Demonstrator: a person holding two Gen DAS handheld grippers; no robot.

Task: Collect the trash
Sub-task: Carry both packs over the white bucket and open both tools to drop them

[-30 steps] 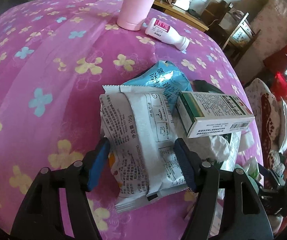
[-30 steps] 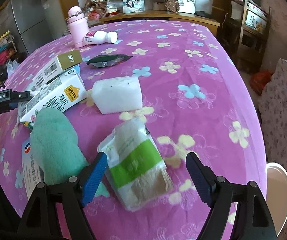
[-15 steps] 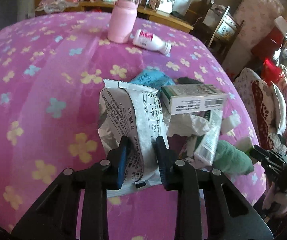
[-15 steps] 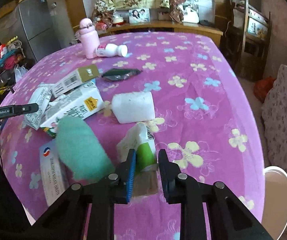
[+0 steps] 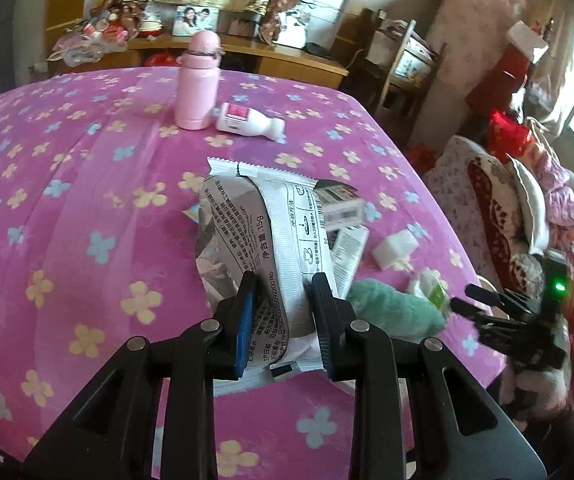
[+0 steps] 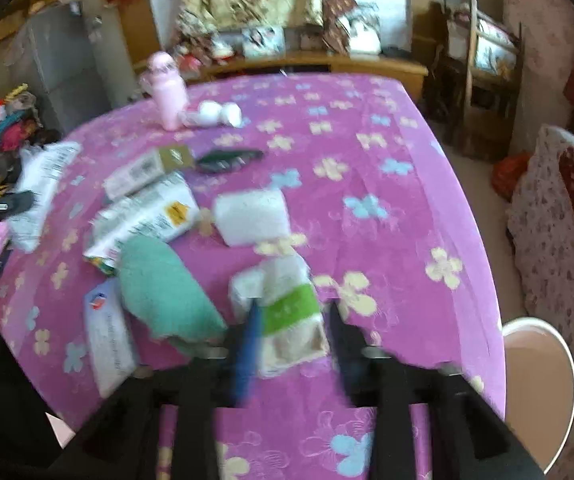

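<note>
Left gripper: clamped on the silver sachet, held up in front of the pink flask; table below
Green cloth: right of the flask, on the table
Right gripper: blurred; jaws pressed on the green-banded packet, right of the flask

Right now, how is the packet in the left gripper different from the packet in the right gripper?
The silver printed packet is long, shiny and crumpled, covered in black text; the green-banded packet is shorter, pale, with a green stripe. The silver one is sharply seen between the left gripper jaws; the green-banded one is blurred between the right gripper jaws. Both are clamped above the pink flowered tablecloth.
</note>
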